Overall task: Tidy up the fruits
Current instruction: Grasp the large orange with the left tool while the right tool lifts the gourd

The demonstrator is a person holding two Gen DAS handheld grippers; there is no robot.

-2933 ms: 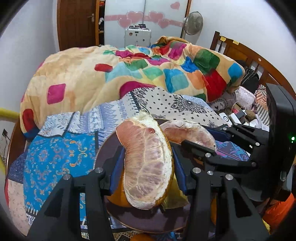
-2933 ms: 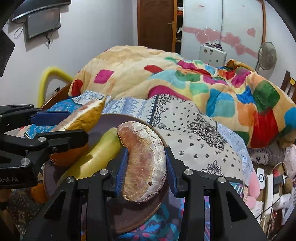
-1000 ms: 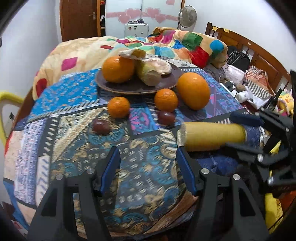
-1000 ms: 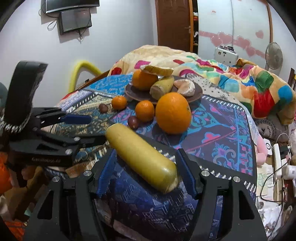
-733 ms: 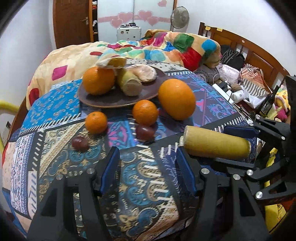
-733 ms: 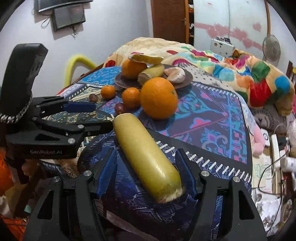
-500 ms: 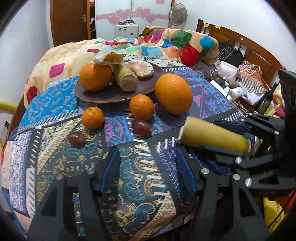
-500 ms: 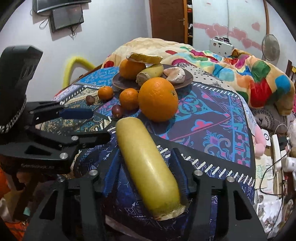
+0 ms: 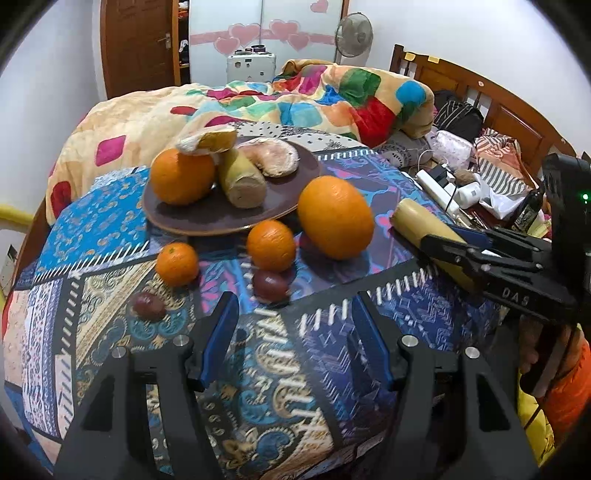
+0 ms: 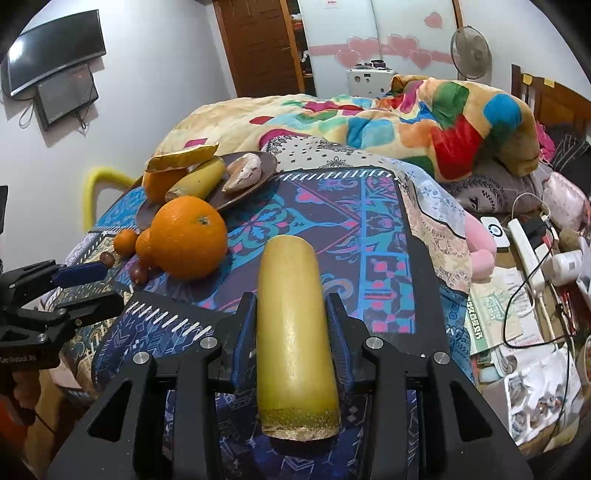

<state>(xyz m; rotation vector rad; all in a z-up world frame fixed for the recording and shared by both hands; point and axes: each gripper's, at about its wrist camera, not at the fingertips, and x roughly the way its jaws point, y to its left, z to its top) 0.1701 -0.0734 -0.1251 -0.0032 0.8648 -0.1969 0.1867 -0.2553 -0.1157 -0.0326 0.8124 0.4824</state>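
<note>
Right gripper [image 10: 291, 332] has just been closing; its blue pads [image 10: 246, 334] now press both sides of a long yellow fruit [image 10: 293, 332], cut end toward the camera, far end pointing up the patterned cloth [image 10: 369, 229]. The left-wrist view shows the same fruit at right, its free end sticking out of the black jaws.

Left gripper [image 9: 295, 334] is half open with nothing between its pads, hovering over the near edge of the cloth.

Just past the left gripper: two small dark red fruits [image 9: 269, 286], one straight ahead, one [image 9: 147, 304] further left. Behind them two small oranges [image 9: 271, 245], the left one [image 9: 176, 264] apart from the others, the right one near a big orange [image 9: 336, 218] beside it. The big orange sits just off the plate rim.

Further back, the dark brown plate [image 9: 221, 218] carries another big orange [image 9: 183, 177], a short yellow fruit piece [image 9: 242, 179] leaning by it, a peeled pink pomelo segment [image 9: 273, 157], and a peel-backed segment [image 9: 207, 138] resting on top of the orange.

Behind: colourful blanket [image 9: 332, 99], wooden headboard [image 9: 480, 96], a fan [image 9: 354, 33], a door [image 9: 138, 44]. A hand [image 10: 26, 391] grips the left tool's handle in the right-wrist view.
</note>
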